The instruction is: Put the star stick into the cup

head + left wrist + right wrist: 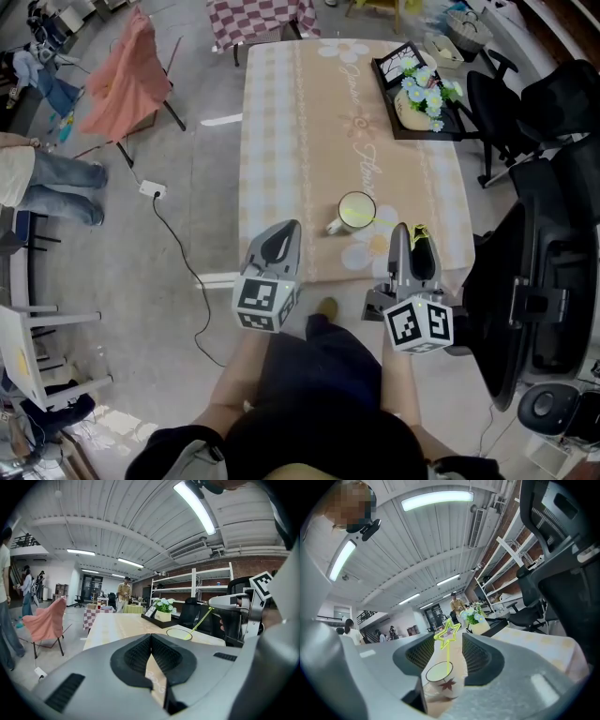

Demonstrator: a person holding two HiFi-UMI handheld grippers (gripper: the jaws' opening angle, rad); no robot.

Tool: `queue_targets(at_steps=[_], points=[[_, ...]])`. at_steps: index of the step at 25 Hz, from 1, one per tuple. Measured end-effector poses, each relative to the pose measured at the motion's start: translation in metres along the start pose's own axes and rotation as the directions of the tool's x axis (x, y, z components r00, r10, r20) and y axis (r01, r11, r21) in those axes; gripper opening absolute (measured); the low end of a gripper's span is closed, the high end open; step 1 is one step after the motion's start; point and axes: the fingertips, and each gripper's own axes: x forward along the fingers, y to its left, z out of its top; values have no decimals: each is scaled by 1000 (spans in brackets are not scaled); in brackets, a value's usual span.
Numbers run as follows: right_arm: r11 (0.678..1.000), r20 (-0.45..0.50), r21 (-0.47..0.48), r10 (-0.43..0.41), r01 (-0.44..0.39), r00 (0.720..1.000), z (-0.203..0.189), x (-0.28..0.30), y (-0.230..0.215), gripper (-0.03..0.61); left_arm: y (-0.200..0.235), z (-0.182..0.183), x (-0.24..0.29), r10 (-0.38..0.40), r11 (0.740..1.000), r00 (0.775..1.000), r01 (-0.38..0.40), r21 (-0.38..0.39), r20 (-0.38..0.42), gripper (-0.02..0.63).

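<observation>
A white cup [356, 211] with a red leaf print stands on the beige tablecloth near the table's front edge. The yellow-green star stick [394, 225] leans out of it, lower end inside, star top toward my right gripper [410, 230]. In the right gripper view the star [448, 631] sits in the gap between the two pads, which stand apart from it; the stick runs down into the cup [440, 679]. My left gripper [286, 228] hovers left of the cup, its pads [140, 653] meeting at the tips with nothing in them. From there I see the stick [201, 619] and cup rim [179, 633].
A black tray [392, 98] with a flower pot [422, 94] sits at the table's far right. Black office chairs [553, 253] crowd the right side. On the floor at left are a chair draped in orange cloth [127, 75] and a power strip with cable [153, 190].
</observation>
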Motion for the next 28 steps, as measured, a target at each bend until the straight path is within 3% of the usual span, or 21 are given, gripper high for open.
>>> queue_targets(at_steps=[19, 21, 24, 28], points=[[995, 47, -33, -95, 96, 994, -4, -72, 41, 188, -9, 6, -62, -112, 993, 993, 111, 35, 23, 12], [994, 46, -43, -99, 101, 994, -5, -80, 47, 156, -10, 8, -69, -121, 992, 992, 120, 36, 26, 12], [992, 53, -54, -112, 115, 992, -4, -92, 53, 37, -13, 9, -80, -134, 990, 990, 133, 39, 30, 12], [989, 40, -74, -122, 125, 992, -8, -102, 60, 3, -15, 9, -91, -150, 988, 988, 149, 42, 31, 12]])
